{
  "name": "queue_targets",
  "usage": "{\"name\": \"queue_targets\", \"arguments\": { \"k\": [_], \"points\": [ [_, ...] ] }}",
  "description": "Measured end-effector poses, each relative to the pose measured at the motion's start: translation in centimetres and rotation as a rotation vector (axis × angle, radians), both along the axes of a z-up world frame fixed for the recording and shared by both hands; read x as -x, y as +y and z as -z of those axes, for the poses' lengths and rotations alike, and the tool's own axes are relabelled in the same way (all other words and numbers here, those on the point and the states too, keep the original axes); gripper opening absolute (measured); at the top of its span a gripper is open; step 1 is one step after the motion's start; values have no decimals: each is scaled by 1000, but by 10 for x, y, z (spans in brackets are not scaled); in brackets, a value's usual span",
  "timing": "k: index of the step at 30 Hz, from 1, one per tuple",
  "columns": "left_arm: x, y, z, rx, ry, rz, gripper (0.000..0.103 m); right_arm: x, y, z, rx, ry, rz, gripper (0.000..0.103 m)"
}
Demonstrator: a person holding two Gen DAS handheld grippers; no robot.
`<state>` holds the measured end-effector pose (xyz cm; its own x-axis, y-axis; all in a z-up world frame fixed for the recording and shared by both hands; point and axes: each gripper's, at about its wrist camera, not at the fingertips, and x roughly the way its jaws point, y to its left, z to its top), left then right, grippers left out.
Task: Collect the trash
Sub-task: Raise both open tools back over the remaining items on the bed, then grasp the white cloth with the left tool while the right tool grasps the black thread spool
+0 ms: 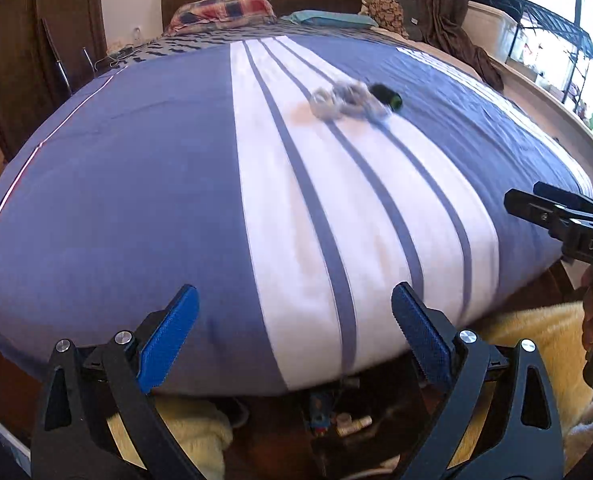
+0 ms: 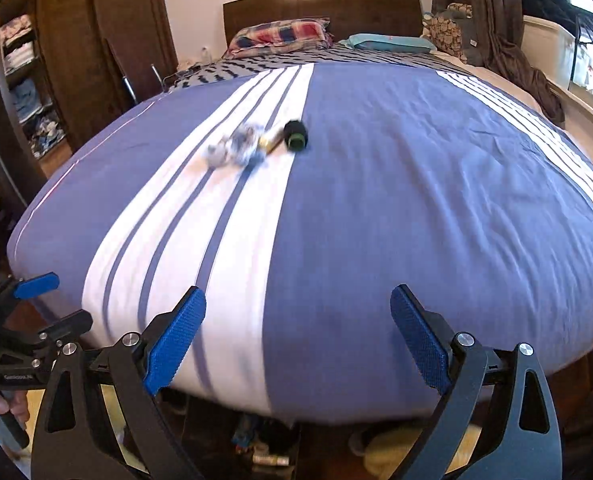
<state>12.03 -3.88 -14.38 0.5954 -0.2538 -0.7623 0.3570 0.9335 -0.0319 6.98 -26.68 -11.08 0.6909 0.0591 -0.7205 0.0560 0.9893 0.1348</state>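
Blue-padded fingers (image 1: 172, 332) of my left gripper (image 1: 294, 320) spread wide at the foot of the bed, holding nothing. My right gripper (image 2: 298, 320) hangs level beside it, jaws just as far apart and likewise empty; each shows at the edge of the other's view, gripped by a hand (image 2: 0, 404).

Well ahead of both, toward the middle of the bed, lies the trash: a crumpled whitish wad (image 2: 236, 146) on the white stripes, touching a small gold-coloured tube (image 2: 270, 143), with a black cap ringed in green (image 2: 295, 135) just beside that on the blue. Motion blur hides finer detail.

They rest on a blue duvet (image 2: 416, 200) with white stripes running lengthwise. At the far end sit a plaid pillow (image 2: 280, 36) and a teal pillow (image 2: 388, 42) against a dark wooden headboard (image 2: 320, 6). Brown curtains (image 2: 496, 8) hang at the right near a bright window, and open shelves (image 2: 20, 80) of folded clothes stand to the left. Yellow fleecy fabric (image 1: 536, 332) lies below the bed's foot.
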Motion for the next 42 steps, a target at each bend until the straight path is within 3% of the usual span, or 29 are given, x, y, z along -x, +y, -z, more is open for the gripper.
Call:
{"name": "queue_targets", "arguments": {
  "k": [11, 12, 14, 16, 22, 32, 35, 38, 42],
  "points": [
    [-80, -23, -8, 1, -25, -18, 90, -94, -18, -2, 33, -3, 22, 92],
    [-88, -25, -11, 8, -30, -20, 86, -103, -18, -2, 33, -4, 21, 90],
    [-100, -26, -13, 20, -35, -24, 81, -121, -20, -2, 20, -3, 16, 74],
    [-113, -30, -16, 31, -39, -23, 67, -132, -23, -1, -8, -8, 14, 64],
    [-148, -52, -18, 51, -32, 17, 45, -162, -19, -2, -22, -21, 1, 44],
    [-184, -80, 5, 24, 34, 62, 31, -193, -11, 16, -13, 42, -37, 39],
    [-192, -83, 12, 25, 47, 66, 19, -196, -12, 22, -31, 60, -48, 27],
    [-194, -82, 12, 29, 50, 69, 3, -194, -10, 21, -30, 56, -55, 27],
    [-184, -79, 8, 10, 33, 72, 2, -188, -8, 17, -22, 41, -52, 27]
  ]
}}
